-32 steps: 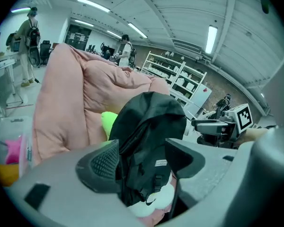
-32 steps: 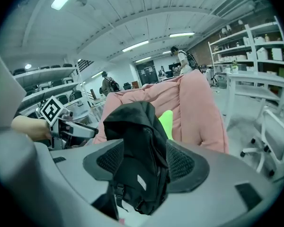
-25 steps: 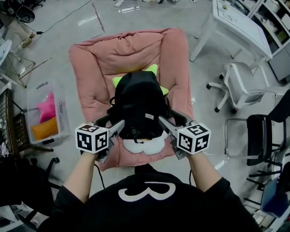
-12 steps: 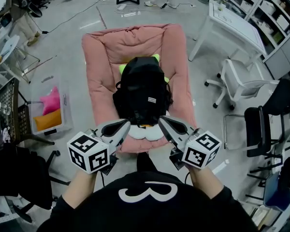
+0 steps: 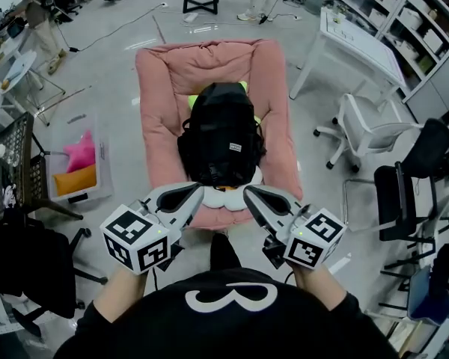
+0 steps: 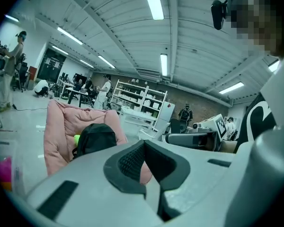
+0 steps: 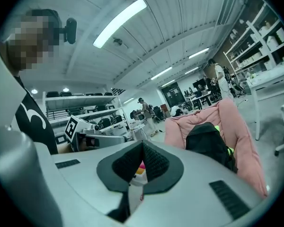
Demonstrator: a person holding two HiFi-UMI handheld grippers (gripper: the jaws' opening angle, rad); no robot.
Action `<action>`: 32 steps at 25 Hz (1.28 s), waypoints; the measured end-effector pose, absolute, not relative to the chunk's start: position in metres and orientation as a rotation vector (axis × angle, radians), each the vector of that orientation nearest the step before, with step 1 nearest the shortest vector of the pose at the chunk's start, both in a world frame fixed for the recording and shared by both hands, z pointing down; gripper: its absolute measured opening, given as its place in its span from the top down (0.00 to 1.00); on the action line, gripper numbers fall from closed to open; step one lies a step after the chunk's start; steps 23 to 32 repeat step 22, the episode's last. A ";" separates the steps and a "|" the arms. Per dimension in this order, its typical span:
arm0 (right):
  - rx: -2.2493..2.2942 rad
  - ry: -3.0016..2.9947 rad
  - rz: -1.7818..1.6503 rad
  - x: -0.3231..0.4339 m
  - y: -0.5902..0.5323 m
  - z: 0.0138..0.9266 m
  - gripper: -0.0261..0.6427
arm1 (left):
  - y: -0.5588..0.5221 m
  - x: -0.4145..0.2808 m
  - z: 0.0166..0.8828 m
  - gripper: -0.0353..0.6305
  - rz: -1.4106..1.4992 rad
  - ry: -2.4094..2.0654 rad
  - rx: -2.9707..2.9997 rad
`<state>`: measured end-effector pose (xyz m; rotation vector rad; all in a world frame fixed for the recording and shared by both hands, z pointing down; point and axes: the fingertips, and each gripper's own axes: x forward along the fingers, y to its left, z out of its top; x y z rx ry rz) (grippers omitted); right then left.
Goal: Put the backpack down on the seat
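A black backpack lies on the pink cushioned seat, over a green and white cushion. It shows again as the backpack on the seat in the left gripper view, and as the backpack on the seat in the right gripper view. My left gripper is shut and empty, just short of the seat's near edge. My right gripper is shut and empty beside it. Neither touches the backpack. The left gripper's jaws and the right gripper's jaws are pressed together.
A clear bin with pink and orange items stands left of the seat. A white table and a white office chair are at the right, dark chairs further right. People stand at the far end of the room.
Both grippers let go of the backpack, pulled back toward me and shut. The backpack stays on the seat.
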<state>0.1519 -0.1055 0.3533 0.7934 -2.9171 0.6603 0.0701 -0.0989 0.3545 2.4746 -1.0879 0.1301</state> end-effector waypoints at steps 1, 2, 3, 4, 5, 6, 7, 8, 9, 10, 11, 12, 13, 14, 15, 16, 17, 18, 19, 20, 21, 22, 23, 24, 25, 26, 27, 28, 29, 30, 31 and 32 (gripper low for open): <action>0.788 -2.919 0.655 0.151 -0.103 0.353 0.95 | -0.096 0.070 0.354 0.94 0.136 -1.089 2.478; 0.782 -2.921 0.649 0.149 -0.101 0.352 0.95 | -0.093 0.070 0.352 0.94 0.137 -1.092 2.481; 0.777 -2.922 0.643 0.148 -0.099 0.352 0.95 | -0.091 0.071 0.350 0.94 0.138 -1.095 2.485; 0.772 -2.922 0.640 0.147 -0.098 0.353 0.95 | -0.089 0.071 0.349 0.94 0.141 -1.100 2.489; 0.767 -2.923 0.639 0.146 -0.098 0.353 0.95 | -0.089 0.071 0.348 0.94 0.145 -1.104 2.494; 0.762 -2.923 0.641 0.145 -0.098 0.355 0.95 | -0.089 0.071 0.348 0.94 0.148 -1.107 2.496; 0.757 -2.922 0.644 0.144 -0.097 0.356 0.96 | -0.088 0.072 0.348 0.94 0.149 -1.108 2.497; 0.753 -2.920 0.647 0.144 -0.097 0.358 0.95 | -0.088 0.072 0.348 0.94 0.148 -1.107 2.496; 0.751 -2.918 0.650 0.143 -0.096 0.359 0.95 | -0.087 0.072 0.348 0.94 0.145 -1.106 2.494; 0.750 -2.915 0.651 0.144 -0.097 0.360 0.95 | -0.087 0.073 0.348 0.94 0.142 -1.104 2.494; 0.751 -2.913 0.649 0.144 -0.098 0.360 0.95 | -0.088 0.074 0.348 0.94 0.141 -1.102 2.495; 0.753 -2.912 0.646 0.145 -0.099 0.360 0.95 | -0.089 0.074 0.349 0.94 0.146 -1.103 2.497; 0.757 -2.910 0.644 0.146 -0.101 0.361 0.95 | -0.091 0.075 0.350 0.94 0.155 -1.107 2.498; 0.761 -2.907 0.644 0.147 -0.102 0.362 0.96 | -0.092 0.075 0.352 0.94 0.166 -1.115 2.499; 0.765 -2.905 0.646 0.148 -0.103 0.364 0.95 | -0.094 0.075 0.354 0.94 0.175 -1.122 2.498; 0.768 -2.902 0.650 0.149 -0.103 0.365 0.95 | -0.096 0.075 0.356 0.94 0.179 -1.127 2.496; 0.771 -2.898 0.653 0.150 -0.105 0.367 0.95 | -0.097 0.075 0.357 0.94 0.180 -1.128 2.492; 0.773 -2.894 0.654 0.151 -0.106 0.368 0.95 | -0.099 0.076 0.358 0.94 0.177 -1.125 2.488; 0.775 -2.890 0.653 0.152 -0.108 0.369 0.95 | -0.100 0.076 0.359 0.94 0.173 -1.122 2.484; 0.778 -2.886 0.652 0.153 -0.110 0.370 0.96 | -0.102 0.077 0.360 0.94 0.167 -1.118 2.481; 0.782 -2.884 0.652 0.154 -0.113 0.371 0.95 | -0.105 0.078 0.360 0.94 0.161 -1.114 2.478; 0.785 -2.881 0.652 0.155 -0.115 0.372 0.96 | -0.107 0.079 0.361 0.94 0.155 -1.111 2.474; 0.785 -2.881 0.652 0.155 -0.115 0.372 0.96 | -0.107 0.079 0.361 0.94 0.155 -1.111 2.474; 0.785 -2.881 0.652 0.155 -0.115 0.372 0.96 | -0.107 0.079 0.361 0.94 0.155 -1.111 2.474; 0.785 -2.881 0.652 0.155 -0.115 0.372 0.96 | -0.107 0.079 0.361 0.94 0.155 -1.111 2.474; 0.785 -2.881 0.652 0.155 -0.115 0.372 0.96 | -0.107 0.079 0.361 0.94 0.155 -1.111 2.474; 0.785 -2.881 0.652 0.155 -0.115 0.372 0.96 | -0.107 0.079 0.361 0.94 0.155 -1.111 2.474; 0.785 -2.881 0.652 0.155 -0.115 0.372 0.96 | -0.107 0.079 0.361 0.94 0.155 -1.111 2.474; 0.785 -2.881 0.652 0.155 -0.115 0.372 0.96 | -0.107 0.079 0.361 0.94 0.155 -1.111 2.474; 0.785 -2.881 0.652 0.155 -0.115 0.372 0.96 | -0.107 0.079 0.361 0.94 0.155 -1.111 2.474; 0.785 -2.881 0.652 0.155 -0.115 0.372 0.96 | -0.107 0.079 0.361 0.94 0.155 -1.111 2.474; 0.785 -2.881 0.652 0.155 -0.115 0.372 0.96 | -0.107 0.079 0.361 0.94 0.155 -1.111 2.474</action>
